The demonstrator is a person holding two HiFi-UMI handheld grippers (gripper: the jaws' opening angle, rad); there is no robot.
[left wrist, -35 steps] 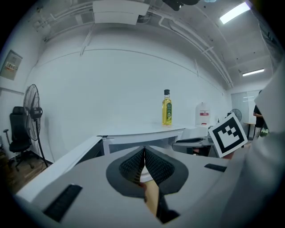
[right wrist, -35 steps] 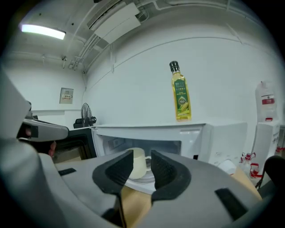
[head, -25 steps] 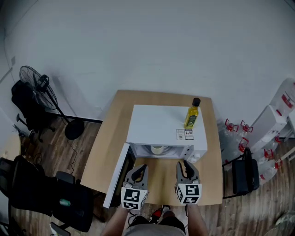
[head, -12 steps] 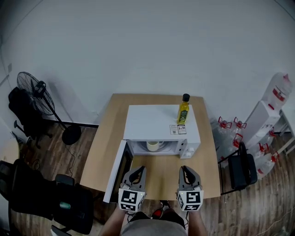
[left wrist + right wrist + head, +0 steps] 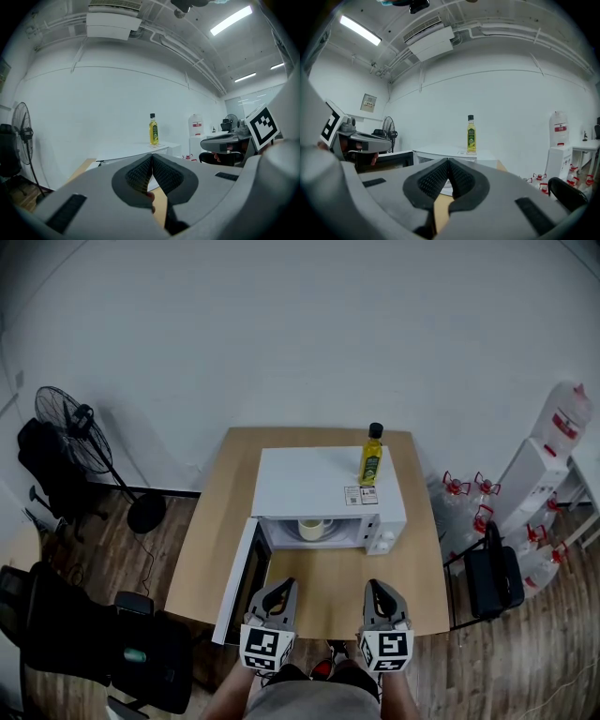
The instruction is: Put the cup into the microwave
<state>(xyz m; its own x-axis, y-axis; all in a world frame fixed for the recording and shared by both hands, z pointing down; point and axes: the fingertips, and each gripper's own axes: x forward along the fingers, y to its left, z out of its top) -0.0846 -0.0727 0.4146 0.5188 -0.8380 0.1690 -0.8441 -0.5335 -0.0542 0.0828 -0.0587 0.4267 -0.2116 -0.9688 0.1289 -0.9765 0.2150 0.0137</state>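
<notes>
The cup (image 5: 310, 529) sits inside the microwave (image 5: 309, 486), whose door (image 5: 239, 582) stands swung out to the left. The placing itself looks done, with only the door left to shut. Both grippers hover over the near edge of the tabletop (image 5: 323, 592), well apart from the microwave, probably to leave the door room. The left gripper (image 5: 278, 590) has its jaws together and holds nothing. The right gripper's (image 5: 380, 591) jaws have just been closing and now meet, with nothing between them.

left tool (image 5: 279, 585): jaws together, empty | right tool (image 5: 377, 584): jaws just closed, empty
</notes>
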